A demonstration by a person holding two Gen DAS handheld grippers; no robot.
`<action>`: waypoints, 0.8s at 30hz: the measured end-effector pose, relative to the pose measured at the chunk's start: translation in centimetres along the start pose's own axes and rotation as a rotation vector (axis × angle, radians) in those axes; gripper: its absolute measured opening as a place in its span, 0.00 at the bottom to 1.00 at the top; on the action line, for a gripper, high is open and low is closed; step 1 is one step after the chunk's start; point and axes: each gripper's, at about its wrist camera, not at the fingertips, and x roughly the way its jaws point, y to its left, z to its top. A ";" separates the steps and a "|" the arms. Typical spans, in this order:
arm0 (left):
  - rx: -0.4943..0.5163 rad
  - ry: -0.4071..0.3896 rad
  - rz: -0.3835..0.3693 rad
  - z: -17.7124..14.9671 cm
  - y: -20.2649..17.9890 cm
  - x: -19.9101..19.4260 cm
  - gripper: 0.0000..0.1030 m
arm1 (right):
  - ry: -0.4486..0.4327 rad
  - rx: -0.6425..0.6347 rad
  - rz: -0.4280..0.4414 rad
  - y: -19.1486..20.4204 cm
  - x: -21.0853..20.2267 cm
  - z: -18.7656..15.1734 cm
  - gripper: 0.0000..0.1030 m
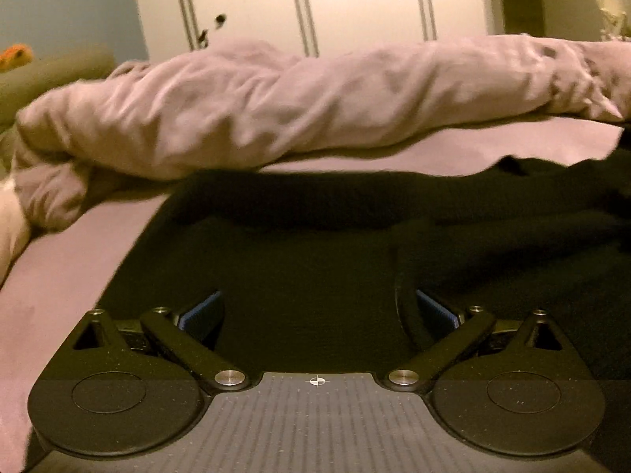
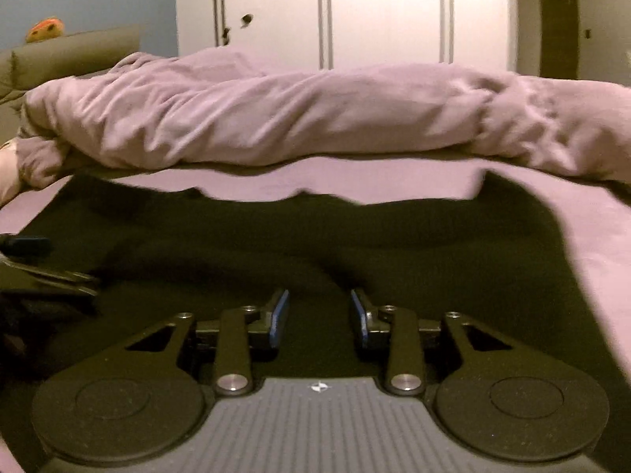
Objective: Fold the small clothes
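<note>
No readable writing on the black garment (image 2: pixel 276 244) or bedsheet (image 2: pixel 615 236).

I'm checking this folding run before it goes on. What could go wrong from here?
1. The black garment is dark and wrinkled, so its edges are hard to find; the wide-open left gripper may miss one.
2. The right gripper, jaws narrow with a gap, may pinch several layers or the sheet.
3. The duvet bunched just behind leaves little room.

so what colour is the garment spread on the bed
Black; the flat knit garment on the pinkish-lilac bedsheet shows best in the right wrist view.
</note>
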 end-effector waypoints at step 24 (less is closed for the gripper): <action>-0.093 0.212 -0.003 -1.1 -1.0 -6.7 1.00 | 0.087 0.020 -0.114 0.9 -5.9 -3.4 0.81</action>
